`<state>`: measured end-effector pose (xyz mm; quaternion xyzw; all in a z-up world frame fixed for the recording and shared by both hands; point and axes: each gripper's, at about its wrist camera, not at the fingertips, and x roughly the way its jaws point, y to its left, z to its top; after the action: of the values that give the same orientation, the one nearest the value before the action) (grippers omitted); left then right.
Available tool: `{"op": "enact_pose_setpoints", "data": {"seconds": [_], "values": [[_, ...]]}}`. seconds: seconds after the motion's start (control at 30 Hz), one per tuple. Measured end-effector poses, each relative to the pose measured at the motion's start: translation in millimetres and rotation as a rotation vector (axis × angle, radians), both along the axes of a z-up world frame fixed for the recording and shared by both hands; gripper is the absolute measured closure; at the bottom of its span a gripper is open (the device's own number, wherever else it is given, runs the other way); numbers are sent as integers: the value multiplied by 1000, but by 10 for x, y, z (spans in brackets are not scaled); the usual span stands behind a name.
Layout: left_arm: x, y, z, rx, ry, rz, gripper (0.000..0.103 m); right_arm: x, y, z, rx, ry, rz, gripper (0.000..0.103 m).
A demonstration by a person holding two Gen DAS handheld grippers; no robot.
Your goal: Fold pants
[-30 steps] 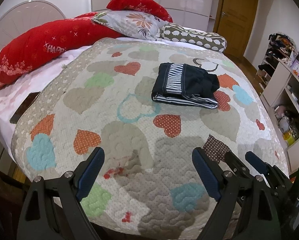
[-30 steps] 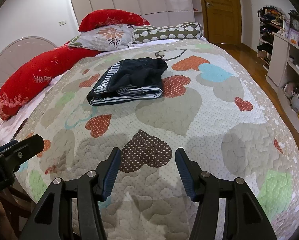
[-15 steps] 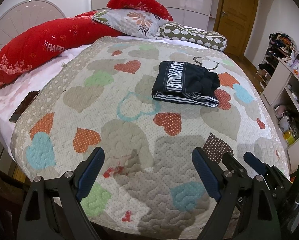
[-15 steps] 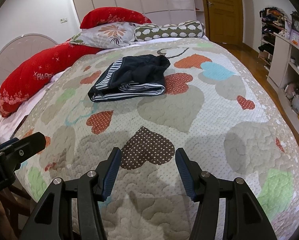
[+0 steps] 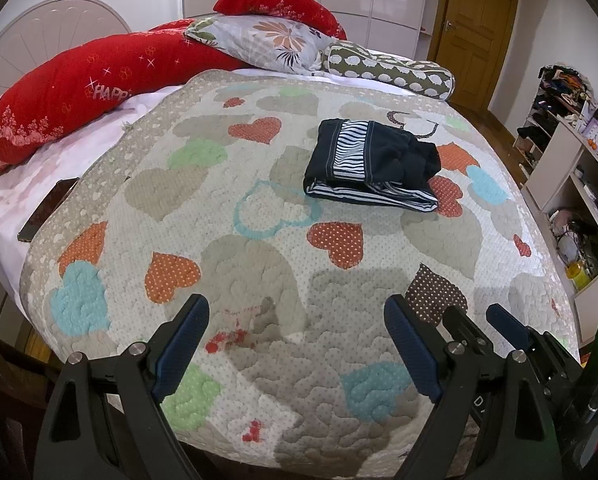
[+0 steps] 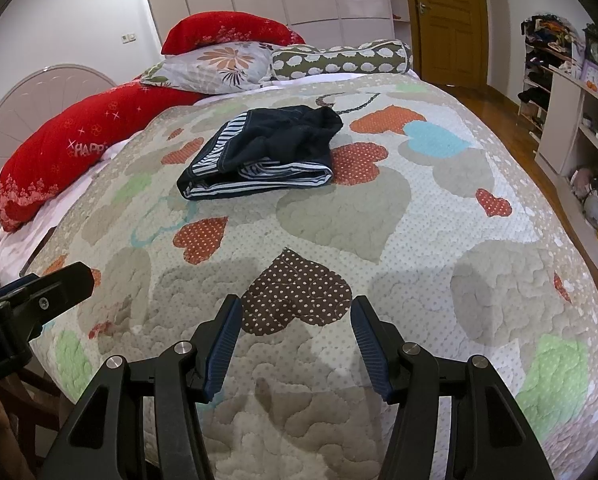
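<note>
Well, there the pants (image 5: pixel 371 166) lay, folded into a compact dark bundle with striped bands showing, flat on the heart-patterned quilt (image 5: pixel 259 208) and well ahead of both tools. The left gripper (image 5: pixel 297 344) stood wide, its blue-padded fingers (image 5: pixel 181 344) splayed far apart with nothing between them, hanging over the near edge of the quilt. The right gripper (image 6: pixel 295 344) was parted too, though a touch narrower, and empty as well, poised just short of a brown dotted heart patch (image 6: pixel 299 292). From the left tool's camera the bundle sat ahead and a little to the right; from the right tool's camera it sat ahead and to the left (image 6: pixel 263 152), so it lay roughly between the two lines of sight, far out of reach of either. In the left tool's view the right gripper's fingers poked in at the lower right (image 5: pixel 491 332), close alongside. Beyond the pants, at the far end of the bed, were a long red pillow (image 5: pixel 83 92), a floral pillow (image 5: pixel 263 40) and a spotted bolster (image 5: pixel 391 72). Off to the right of both tools stood open shelves (image 6: pixel 579 120), and farther back a wooden door (image 6: pixel 447 20).
</note>
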<state>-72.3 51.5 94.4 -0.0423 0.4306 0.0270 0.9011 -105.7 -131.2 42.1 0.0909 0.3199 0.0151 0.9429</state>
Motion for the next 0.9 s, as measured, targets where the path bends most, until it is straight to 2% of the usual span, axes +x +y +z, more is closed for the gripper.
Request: {"op": "enact_pose_setpoints", "data": {"seconds": [0.9], "values": [[13, 58, 21, -10, 6, 22, 15, -1, 71, -38, -14, 3, 19, 42]]}}
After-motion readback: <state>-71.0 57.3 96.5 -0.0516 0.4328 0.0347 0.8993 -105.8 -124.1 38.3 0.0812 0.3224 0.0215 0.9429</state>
